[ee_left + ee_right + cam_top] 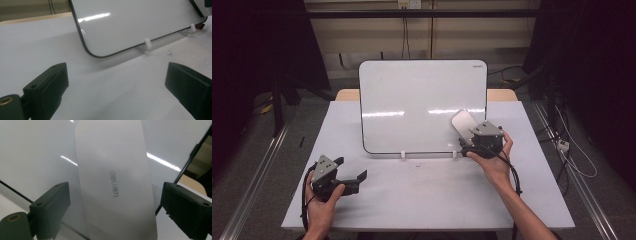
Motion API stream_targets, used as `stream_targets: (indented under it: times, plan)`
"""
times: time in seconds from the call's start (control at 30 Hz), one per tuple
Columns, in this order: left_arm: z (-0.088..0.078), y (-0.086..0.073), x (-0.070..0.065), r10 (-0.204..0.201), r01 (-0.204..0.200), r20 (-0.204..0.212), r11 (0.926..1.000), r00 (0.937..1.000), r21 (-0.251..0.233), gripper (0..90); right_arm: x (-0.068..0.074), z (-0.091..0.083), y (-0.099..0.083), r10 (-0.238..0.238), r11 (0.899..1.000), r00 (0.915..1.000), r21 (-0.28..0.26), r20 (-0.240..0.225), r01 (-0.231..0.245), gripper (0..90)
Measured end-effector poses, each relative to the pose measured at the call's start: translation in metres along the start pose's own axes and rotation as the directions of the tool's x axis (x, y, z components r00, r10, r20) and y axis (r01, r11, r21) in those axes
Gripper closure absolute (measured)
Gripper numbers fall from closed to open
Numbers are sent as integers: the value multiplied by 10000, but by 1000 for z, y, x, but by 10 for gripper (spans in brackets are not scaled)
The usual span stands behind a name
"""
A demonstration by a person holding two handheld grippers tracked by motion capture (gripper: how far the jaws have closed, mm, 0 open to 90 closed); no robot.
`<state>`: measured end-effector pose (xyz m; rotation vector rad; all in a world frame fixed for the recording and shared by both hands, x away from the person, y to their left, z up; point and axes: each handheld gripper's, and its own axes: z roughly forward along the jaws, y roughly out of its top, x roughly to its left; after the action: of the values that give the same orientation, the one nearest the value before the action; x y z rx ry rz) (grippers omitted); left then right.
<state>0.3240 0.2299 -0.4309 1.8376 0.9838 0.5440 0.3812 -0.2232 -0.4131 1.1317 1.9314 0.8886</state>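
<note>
Two hands reach in from the bottom edge of the high view, each holding a black gripper topped with a grey three-cornered plate. At the near left of the desk (pixel 422 195) the left gripper (pixel 351 170) rests low, its fingers spread wide with nothing between them. At the right, the right gripper (pixel 466 142) is raised to the lower right part of a whiteboard (pixel 412 100), where a pale eraser (pixel 463 121) lies flat against the board.

From the right gripper view, the eraser (pixel 113 180) is a smooth oblong with rounded corners and a faint grey maker's mark printed along its length. It sits between the black fingers (pixel 51 207), which stand apart from both of its long edges, not pressing on it. The left gripper view adds the board's thin dark rim, its rounded lower corner and two small white clips (pixel 147 43) that prop the whiteboard (pixel 135 22) up along its bottom edge, plus a few specks on the desk (pixel 32 42).

Glossy board surface mirrors streaks of ceiling light. Matte white covers the desk. Behind it stand a beige wall with hanging cables, dark curtains at both sides, and a grey floor with metal rails.
</note>
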Motion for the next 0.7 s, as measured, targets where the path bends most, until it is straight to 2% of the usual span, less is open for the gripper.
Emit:
stream_targets:
  times: [0.13, 0.33, 0.53, 0.7]
  plan:
    - [1, 1, 0, -15, 15, 1, 10000, 10000, -2, 47, -5, -10, -7, 496, 9986, 9984, -151, -268, -500, 76]
    - [4, 2, -1, -112, 112, 10, 9999, 9999, -43, 53, -11, -24, -16, 771, 9967, 9947, -207, -676, -786, 56]
    - [1, 3, -1, -49, 47, -143, 9999, 9999, -120, 53, -15, -35, -28, 920, 9954, 9938, -195, -619, -933, 64]
    - [0, 4, -1, -53, 50, -133, 9998, 9999, -177, 52, -19, -43, -42, 1186, 9929, 9901, -12, -749, -1190, 66]
